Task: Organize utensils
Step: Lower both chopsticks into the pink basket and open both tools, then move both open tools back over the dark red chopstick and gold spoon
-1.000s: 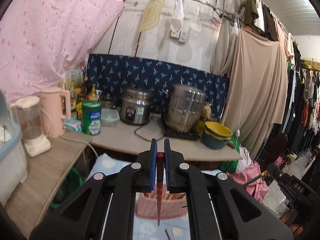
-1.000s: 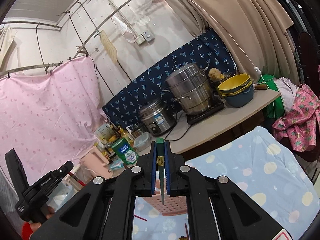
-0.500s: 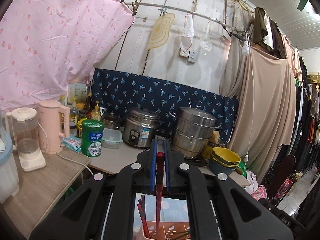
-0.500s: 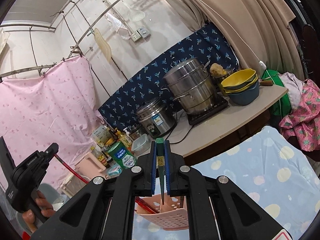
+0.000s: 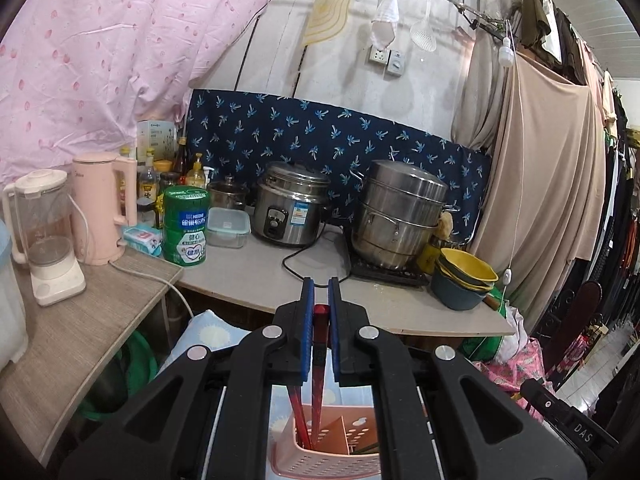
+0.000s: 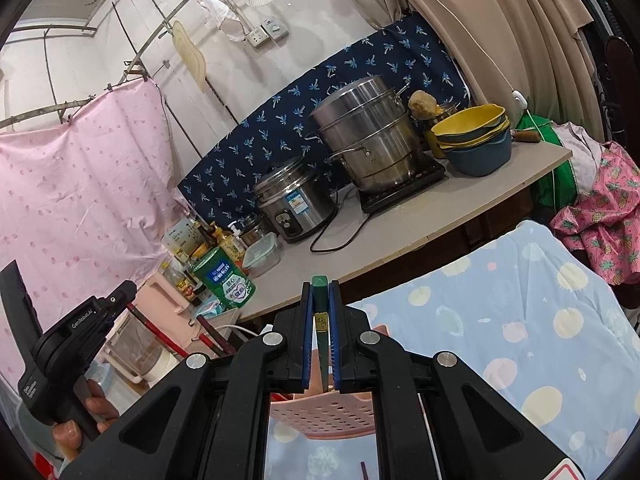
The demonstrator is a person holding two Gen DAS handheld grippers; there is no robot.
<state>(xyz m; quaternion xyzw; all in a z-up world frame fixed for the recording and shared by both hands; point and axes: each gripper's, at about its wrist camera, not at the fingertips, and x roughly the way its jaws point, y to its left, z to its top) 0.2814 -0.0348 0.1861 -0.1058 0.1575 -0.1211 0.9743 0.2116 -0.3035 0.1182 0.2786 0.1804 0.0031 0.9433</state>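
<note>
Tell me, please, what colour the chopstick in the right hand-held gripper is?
Green chopstick, clearest in the right wrist view.

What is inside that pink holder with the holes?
In the pink holder stand red chopsticks, one pinched by the left hand-held gripper. A divider and something dark green to its right show. The bottom is hidden by the holder's wall and both gripper bodies.
</note>
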